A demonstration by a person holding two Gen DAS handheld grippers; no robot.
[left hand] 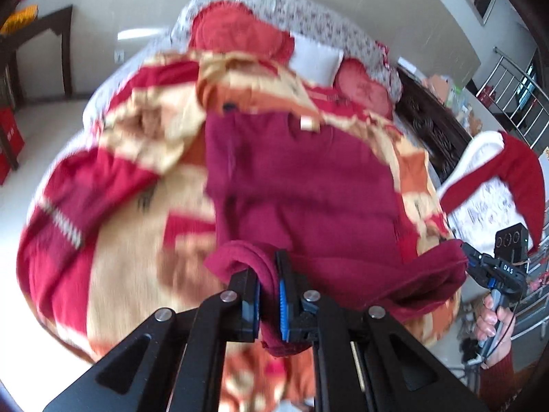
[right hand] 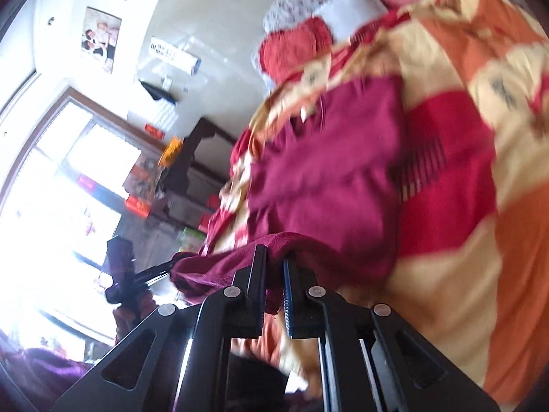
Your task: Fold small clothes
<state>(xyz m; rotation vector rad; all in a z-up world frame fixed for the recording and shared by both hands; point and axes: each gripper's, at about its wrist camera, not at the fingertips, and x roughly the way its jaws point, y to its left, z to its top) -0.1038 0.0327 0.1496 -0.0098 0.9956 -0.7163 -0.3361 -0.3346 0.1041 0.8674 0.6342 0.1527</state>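
Both views are daylit and bright. In the right wrist view the window [right hand: 51, 189] is blown out to white glare. Motion blur smears the bedspread [left hand: 130, 226] and the clothing. Fisheye distortion bends the edges; the corners are dark.

One maroon garment [left hand: 302, 178]; two claws: left claw [left hand: 269, 295], right claw [right hand: 274, 285]; one patterned quilt [left hand: 130, 206]; two red cushions [left hand: 236, 31].

The maroon knit garment [left hand: 302, 171] lies spread on the patterned quilt [left hand: 130, 274], its near hem lifted.
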